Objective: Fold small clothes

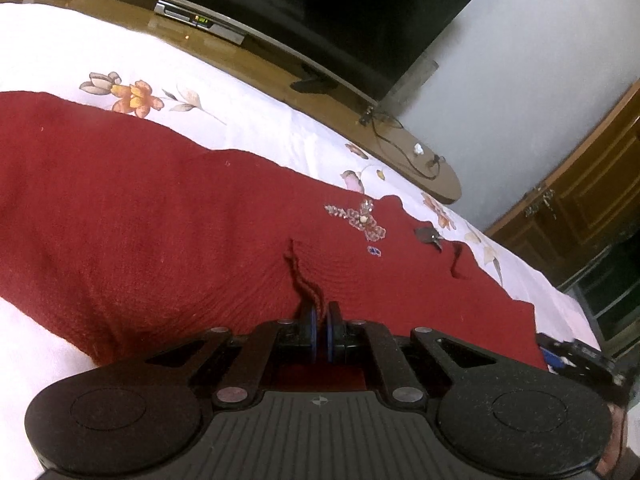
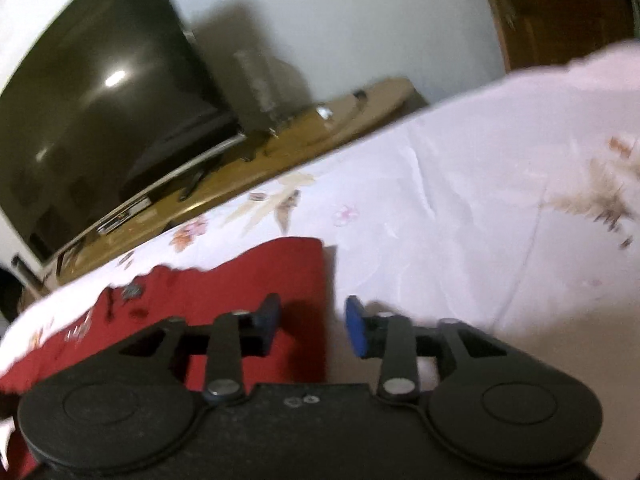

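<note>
Bearing no legible writing: red garment (image 1: pixel 160 208).

A bed covered by a white sheet printed with orange and brown flowers (image 1: pixel 132 98) fills the foreground. Beyond its far edge runs a long, glossy brown wooden TV stand (image 1: pixel 424 168), carrying a large black flat-screen television (image 1: pixel 320 12), a slim silver set-top box with a green display (image 1: pixel 200 22) and a loose black cable (image 1: pixel 400 140). Behind stands a plain pale grey wall (image 1: pixel 520 80), and to the right a dark brown panelled wooden cabinet (image 1: pixel 580 208). A ceiling light glares off the screen (image 2: pixel 116 76).
</note>
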A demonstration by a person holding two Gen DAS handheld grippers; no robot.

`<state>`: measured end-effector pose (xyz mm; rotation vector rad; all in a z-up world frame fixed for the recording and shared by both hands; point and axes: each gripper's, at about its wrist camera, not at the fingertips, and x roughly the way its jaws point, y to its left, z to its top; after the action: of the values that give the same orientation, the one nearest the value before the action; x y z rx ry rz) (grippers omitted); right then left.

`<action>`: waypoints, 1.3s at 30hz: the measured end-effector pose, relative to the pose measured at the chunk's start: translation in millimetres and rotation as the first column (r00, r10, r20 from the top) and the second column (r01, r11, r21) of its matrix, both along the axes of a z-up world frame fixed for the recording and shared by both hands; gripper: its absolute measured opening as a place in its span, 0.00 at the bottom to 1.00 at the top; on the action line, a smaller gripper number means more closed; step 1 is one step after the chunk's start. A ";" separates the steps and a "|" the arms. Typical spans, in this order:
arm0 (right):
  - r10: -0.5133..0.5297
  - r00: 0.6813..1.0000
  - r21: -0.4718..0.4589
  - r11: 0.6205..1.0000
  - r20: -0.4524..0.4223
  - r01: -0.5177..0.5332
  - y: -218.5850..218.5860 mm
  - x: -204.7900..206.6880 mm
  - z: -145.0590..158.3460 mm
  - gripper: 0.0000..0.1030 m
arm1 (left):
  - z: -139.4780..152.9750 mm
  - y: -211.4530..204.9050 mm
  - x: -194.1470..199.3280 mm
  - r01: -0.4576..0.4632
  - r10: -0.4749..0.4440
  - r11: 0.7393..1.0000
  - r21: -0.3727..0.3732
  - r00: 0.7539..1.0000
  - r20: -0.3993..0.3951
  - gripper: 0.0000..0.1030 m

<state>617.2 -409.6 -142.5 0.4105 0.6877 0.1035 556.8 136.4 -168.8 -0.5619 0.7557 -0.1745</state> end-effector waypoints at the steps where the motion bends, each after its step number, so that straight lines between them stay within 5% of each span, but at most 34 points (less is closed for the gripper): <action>1: -0.004 0.999 0.036 0.999 -0.034 0.005 -3.5 8.9 -6.4 0.44 | -0.7 0.6 -1.0 -0.004 0.004 1.000 -0.005 1.000 0.003 0.04; 3: 0.012 1.000 0.105 0.994 -0.029 -0.008 -8.8 11.7 -10.6 0.40 | -1.4 1.3 -2.4 -0.008 0.008 1.000 -0.010 1.000 0.012 0.04; 4: 0.028 0.999 0.133 0.991 -0.038 -0.022 -11.0 13.7 -11.0 0.16 | -0.3 1.3 -4.1 -0.013 0.013 1.000 -0.008 1.000 0.022 0.04; 5: 0.061 0.997 0.146 0.988 -0.046 -0.054 -10.5 15.4 -10.1 0.08 | 2.4 0.5 -6.3 -0.018 0.018 1.000 0.000 0.999 0.040 0.04; 8: 0.075 0.997 0.004 0.997 0.028 -0.075 2.6 4.9 4.1 0.07 | 7.9 -5.0 -12.0 -0.064 0.058 0.994 0.089 0.996 0.069 0.04; 11: 0.067 0.997 -0.170 0.983 0.025 -0.061 18.5 2.4 -1.1 0.07 | 2.3 -13.7 -10.9 -0.078 0.068 0.985 0.152 0.995 0.068 0.04; 14: 0.063 0.997 -0.236 0.970 0.032 -0.054 30.4 1.9 -7.5 0.07 | 4.0 -13.4 -10.5 -0.074 0.063 0.984 0.160 0.996 0.069 0.04; 18: 0.063 0.998 -0.187 0.981 0.025 -0.057 25.4 3.1 -7.4 0.15 | 8.0 -1.4 -12.5 -0.050 0.044 0.993 0.102 0.997 0.062 0.05; 21: 0.061 0.996 -0.099 0.994 0.064 -0.055 8.7 2.4 1.3 0.38 | 14.8 5.6 -12.5 -0.060 0.053 0.996 0.071 0.994 0.094 0.05; 24: 0.039 0.998 0.046 0.998 0.054 -0.041 -15.5 20.0 -0.2 0.38 | 20.5 9.4 5.6 -0.061 0.055 0.996 0.063 0.994 0.091 0.05; 25: 0.027 0.999 0.082 0.996 0.041 -0.031 -20.3 26.4 -2.2 0.36 | 20.3 9.9 12.7 -0.053 0.049 0.997 0.052 0.995 0.083 0.08; 28: 0.033 0.999 0.141 0.989 0.013 -0.035 -25.7 41.8 -11.1 0.36 | 15.8 5.1 31.3 -0.039 0.035 0.997 0.062 0.998 0.061 0.68; 29: 0.049 0.999 0.158 0.986 0.000 -0.048 -25.3 45.7 -14.6 0.36 | 13.5 1.9 34.4 -0.032 0.028 0.998 0.061 0.998 0.065 0.69; 30: 0.063 0.998 0.169 0.984 -0.007 -0.061 -23.6 48.4 -17.2 0.36 | 10.1 -2.8 37.1 -0.008 0.004 0.998 0.063 0.998 0.065 0.68; 31: 0.071 0.997 0.166 0.984 -0.004 -0.069 -21.1 49.6 -17.9 0.35 | 8.6 -8.5 38.5 0.008 -0.014 0.995 0.097 0.998 0.068 0.53; 32: 0.077 0.997 0.147 0.986 -0.003 -0.076 -17.8 50.3 -16.8 0.26 | 8.0 -15.2 39.5 0.014 -0.025 0.988 0.156 0.997 0.067 0.26; 34: 0.089 0.996 0.066 0.994 -0.011 -0.088 -7.6 51.5 -13.4 0.11 | 7.4 -13.3 39.6 -0.011 -0.001 0.986 0.169 0.998 0.069 0.09; 35: 0.096 0.995 0.024 0.995 0.000 -0.096 -2.8 49.1 -10.5 0.08 | 8.1 -8.6 38.0 -0.029 0.018 0.990 0.136 0.996 0.083 0.07; 39: 0.086 0.990 -0.102 0.992 0.108 -0.075 9.3 29.7 9.3 0.07 | 11.2 -19.4 28.8 -0.052 0.019 0.968 0.244 0.991 0.136 0.06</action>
<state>646.9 -400.3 -133.2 0.2805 0.5962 0.1670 585.6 117.0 -157.7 -0.3230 0.6259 -0.0820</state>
